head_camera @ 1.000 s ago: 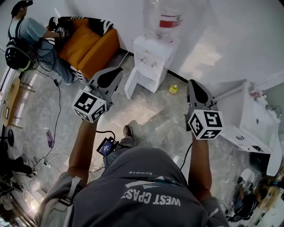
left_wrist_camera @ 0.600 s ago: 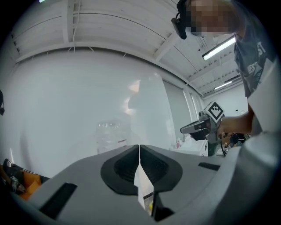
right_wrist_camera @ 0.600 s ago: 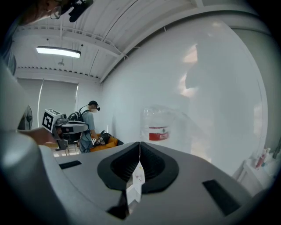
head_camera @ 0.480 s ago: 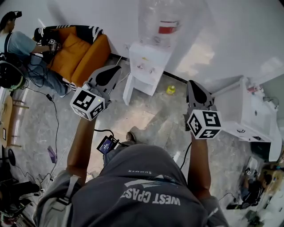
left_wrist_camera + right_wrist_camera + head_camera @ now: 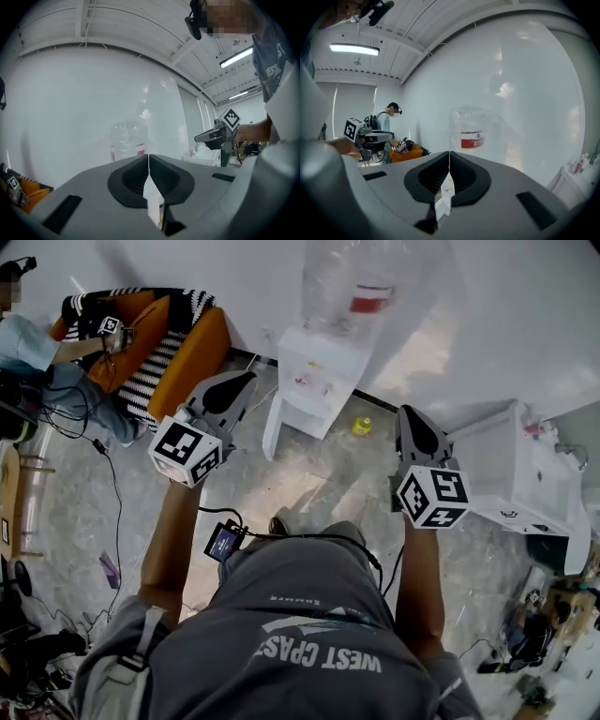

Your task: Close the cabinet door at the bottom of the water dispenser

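Note:
The white water dispenser stands against the far wall with a clear bottle on top. Its bottom cabinet door hangs open, swung out to the left. My left gripper is shut and empty, held in the air just left of the door and short of it. My right gripper is also shut and empty, off to the dispenser's right. The left gripper view shows the bottle beyond the shut jaws. The right gripper view shows the bottle too.
An orange sofa with a striped blanket and a seated person are at the left. A white cabinet stands at the right. A small yellow object lies on the floor by the dispenser. Cables trail across the floor.
The head view has swung a little, so the sofa and the person sit further left. Both grippers stay shut and raised in front of the dispenser.

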The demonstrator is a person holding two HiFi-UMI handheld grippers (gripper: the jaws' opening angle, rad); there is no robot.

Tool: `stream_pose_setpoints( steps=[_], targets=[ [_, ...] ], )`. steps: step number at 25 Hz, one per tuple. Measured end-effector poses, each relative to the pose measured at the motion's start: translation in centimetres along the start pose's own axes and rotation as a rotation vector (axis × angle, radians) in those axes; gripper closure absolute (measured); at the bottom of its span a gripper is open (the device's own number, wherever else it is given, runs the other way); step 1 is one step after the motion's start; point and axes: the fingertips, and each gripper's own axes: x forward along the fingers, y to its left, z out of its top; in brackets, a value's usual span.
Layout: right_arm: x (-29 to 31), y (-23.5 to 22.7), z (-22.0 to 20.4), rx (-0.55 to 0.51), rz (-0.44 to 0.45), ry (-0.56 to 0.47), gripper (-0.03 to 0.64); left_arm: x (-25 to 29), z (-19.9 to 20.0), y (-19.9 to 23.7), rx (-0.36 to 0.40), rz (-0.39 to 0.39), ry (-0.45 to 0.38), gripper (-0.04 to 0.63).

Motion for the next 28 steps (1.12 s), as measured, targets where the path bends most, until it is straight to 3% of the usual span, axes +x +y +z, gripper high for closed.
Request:
stream_pose_setpoints(
  steps=[14, 28],
  targets=[
    [5.8, -3.8, -4.5, 0.018, 0.040, 0.114, 0.588, 2.2, -6.1, 3.3, -0.043, 0.076, 0.139, 0.574],
    [15.4, -6.1, -15.9, 0.092, 0.058, 0.268, 0.588, 6.3, -20.5, 7.6, -0.153, 0.111, 0.343, 0.572]
  ],
)
